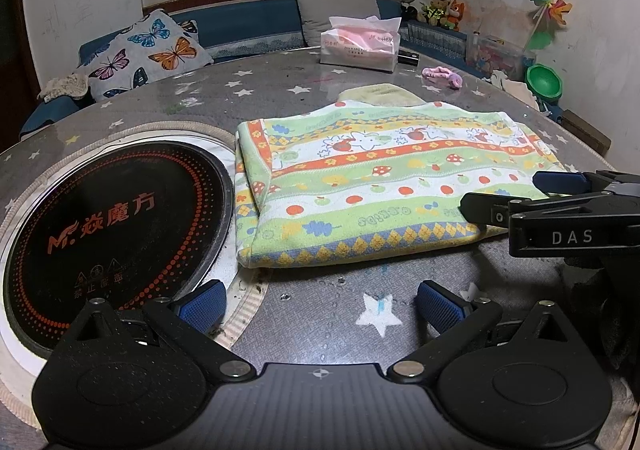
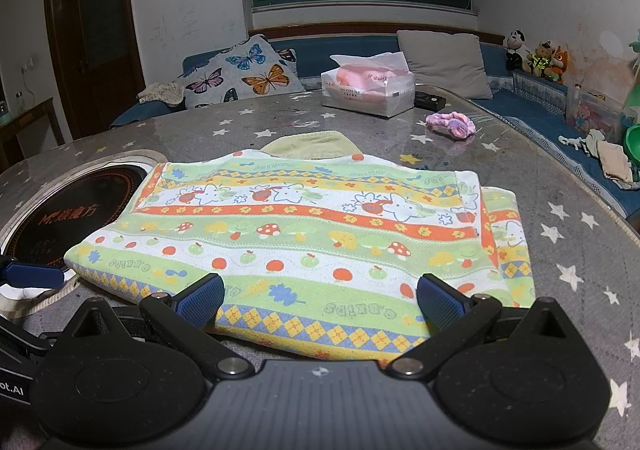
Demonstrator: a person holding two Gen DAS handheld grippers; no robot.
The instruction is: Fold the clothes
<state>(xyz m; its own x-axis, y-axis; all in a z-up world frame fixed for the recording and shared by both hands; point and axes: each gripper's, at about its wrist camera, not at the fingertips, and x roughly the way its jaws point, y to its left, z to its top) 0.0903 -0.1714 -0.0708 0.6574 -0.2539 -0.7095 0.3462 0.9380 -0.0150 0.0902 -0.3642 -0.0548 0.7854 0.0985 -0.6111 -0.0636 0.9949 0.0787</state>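
A folded child's garment (image 1: 360, 178) with green, orange and yellow stripes, apples and mushrooms lies flat on the grey star-patterned table (image 1: 320, 314). It also shows in the right wrist view (image 2: 304, 242). A pale yellow-green cloth (image 2: 312, 144) peeks out from behind it. My left gripper (image 1: 320, 308) is open and empty, just short of the garment's near edge. My right gripper (image 2: 320, 300) is open, its blue fingers over the garment's near edge, holding nothing. The right gripper also shows at the right of the left wrist view (image 1: 520, 194), at the garment's right end.
A black round induction cooktop (image 1: 116, 226) is set into the table left of the garment. At the far side are a pink tissue pack (image 1: 360, 44), a small black object (image 2: 430, 102) and a purple scrunchie (image 2: 450, 124). A sofa with cushions (image 2: 244, 72) lies beyond.
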